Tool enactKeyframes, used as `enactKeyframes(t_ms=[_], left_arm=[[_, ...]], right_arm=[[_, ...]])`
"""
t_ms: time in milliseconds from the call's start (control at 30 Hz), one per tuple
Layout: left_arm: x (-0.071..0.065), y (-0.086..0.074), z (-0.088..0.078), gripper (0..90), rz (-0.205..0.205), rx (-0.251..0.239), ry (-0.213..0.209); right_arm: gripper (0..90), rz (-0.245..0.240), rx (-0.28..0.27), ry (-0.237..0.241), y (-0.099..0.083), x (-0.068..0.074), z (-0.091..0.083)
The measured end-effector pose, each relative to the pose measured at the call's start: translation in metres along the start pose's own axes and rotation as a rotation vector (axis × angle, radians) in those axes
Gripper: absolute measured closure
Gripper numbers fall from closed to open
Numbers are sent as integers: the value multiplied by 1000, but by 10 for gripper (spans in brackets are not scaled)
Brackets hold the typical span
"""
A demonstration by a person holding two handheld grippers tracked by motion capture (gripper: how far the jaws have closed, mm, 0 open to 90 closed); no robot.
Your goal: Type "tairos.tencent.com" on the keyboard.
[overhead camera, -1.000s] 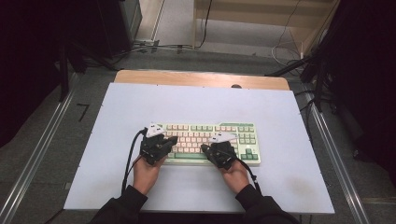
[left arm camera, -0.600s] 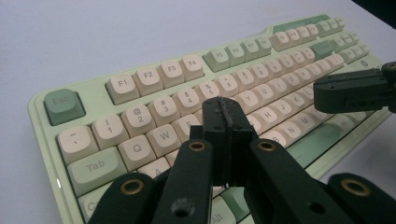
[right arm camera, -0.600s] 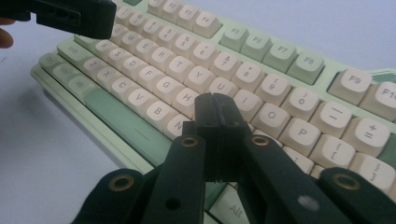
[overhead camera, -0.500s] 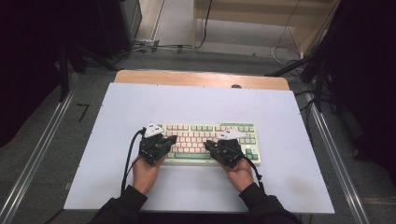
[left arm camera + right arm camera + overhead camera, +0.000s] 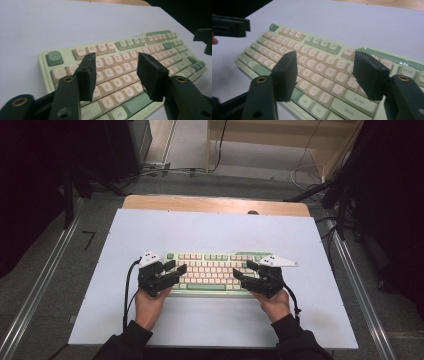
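A pale green keyboard (image 5: pixel 215 270) with cream keys lies across the middle of the white tabletop (image 5: pixel 210 230). My left gripper (image 5: pixel 176 267) hovers over the keyboard's left end, and its jaws have just been opening with nothing held between them. In the left gripper view its black pads (image 5: pixel 87 72) stand apart above the letter keys (image 5: pixel 155 42). My right gripper (image 5: pixel 245 269) hangs over the right part of the keyboard. Its jaws have also just been opening and are empty. In the right gripper view the pads (image 5: pixel 369 72) are spread above the keys (image 5: pixel 312 42).
A wooden strip (image 5: pixel 215 204) runs along the table's far edge. Metal rails (image 5: pixel 45 280) flank the table on both sides. Cables (image 5: pixel 170 169) lie on the floor beyond. Each gripper trails a black cable (image 5: pixel 127 290) toward the person.
Both grippers went from shut to open. The right hand slid to the right along the keyboard and rose a little. The left hand stayed in place.
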State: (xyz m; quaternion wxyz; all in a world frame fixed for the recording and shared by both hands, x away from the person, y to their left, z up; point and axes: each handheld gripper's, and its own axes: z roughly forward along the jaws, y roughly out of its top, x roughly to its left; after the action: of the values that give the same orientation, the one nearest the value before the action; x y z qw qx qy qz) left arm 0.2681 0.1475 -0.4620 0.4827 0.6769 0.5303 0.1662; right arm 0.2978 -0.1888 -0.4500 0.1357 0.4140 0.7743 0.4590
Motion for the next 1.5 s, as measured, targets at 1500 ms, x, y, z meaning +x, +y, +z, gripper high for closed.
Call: enactKeyframes(t_ms=[1500], left_arm=[[38,-27,-55,144,16,-9,165]], right_arm=[[159,124,-16,-292,-64,-92,-111]])
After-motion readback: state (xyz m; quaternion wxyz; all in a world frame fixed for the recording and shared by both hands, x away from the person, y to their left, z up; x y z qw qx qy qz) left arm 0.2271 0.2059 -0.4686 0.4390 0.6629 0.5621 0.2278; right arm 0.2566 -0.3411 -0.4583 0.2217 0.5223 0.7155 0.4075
